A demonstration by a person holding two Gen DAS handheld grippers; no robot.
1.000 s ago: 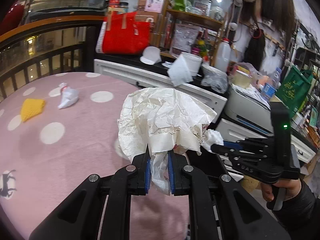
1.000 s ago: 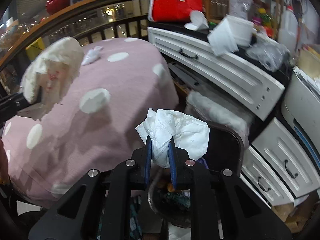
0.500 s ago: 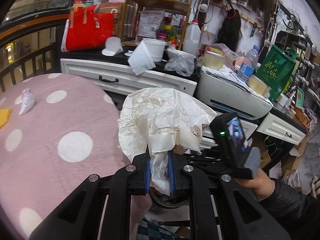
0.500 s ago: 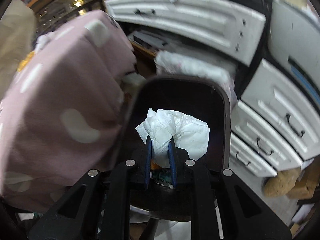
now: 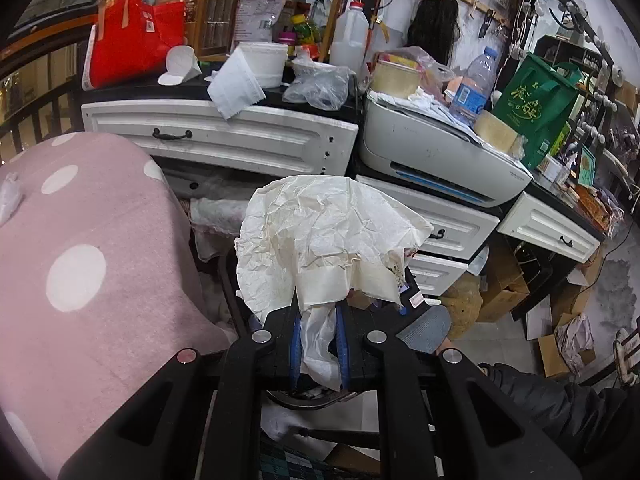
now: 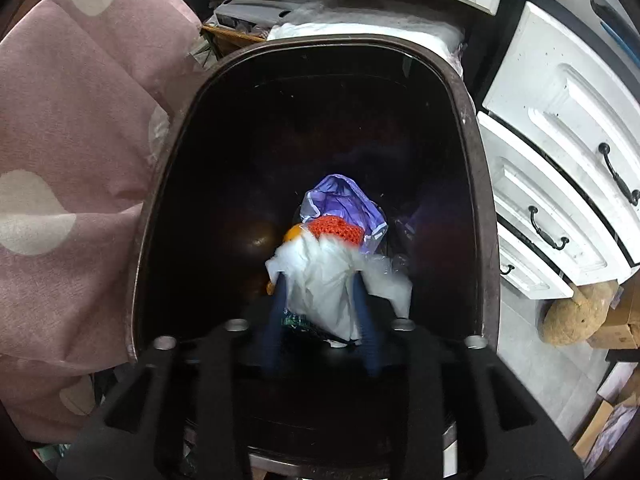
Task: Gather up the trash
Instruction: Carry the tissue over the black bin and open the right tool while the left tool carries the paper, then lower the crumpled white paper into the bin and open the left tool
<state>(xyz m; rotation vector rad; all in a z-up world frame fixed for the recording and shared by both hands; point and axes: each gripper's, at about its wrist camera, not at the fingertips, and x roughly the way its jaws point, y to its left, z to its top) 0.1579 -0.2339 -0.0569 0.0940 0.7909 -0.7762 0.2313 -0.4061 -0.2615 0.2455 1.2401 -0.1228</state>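
My left gripper (image 5: 318, 316) is shut on a big crumpled cream paper (image 5: 320, 240), held beside the pink dotted table (image 5: 80, 280) and above the dark trash bin (image 5: 230, 276). In the right wrist view my right gripper (image 6: 320, 280) points down into the bin (image 6: 476, 184). Its jaws are opening, and a blurred white tissue wad (image 6: 384, 284) hangs loose between the spread blue pads (image 6: 280, 292). Below it in the bin lie a purple bag (image 6: 344, 204) and an orange knitted piece (image 6: 336, 230). A small white wad (image 5: 10, 200) lies on the table at far left.
White drawers (image 5: 224, 136) and a printer (image 5: 432, 152) stand close behind the bin, with a cluttered counter above them. The pink cloth (image 6: 60, 120) hangs against the bin's left side. More drawers (image 6: 560, 120) are on its right. A dark sleeve (image 5: 560, 412) shows at lower right.
The right gripper sank from above the table's edge into the bin's mouth and spread its jaws, letting the tissue go. The left gripper carried the cream paper off the table towards the bin.
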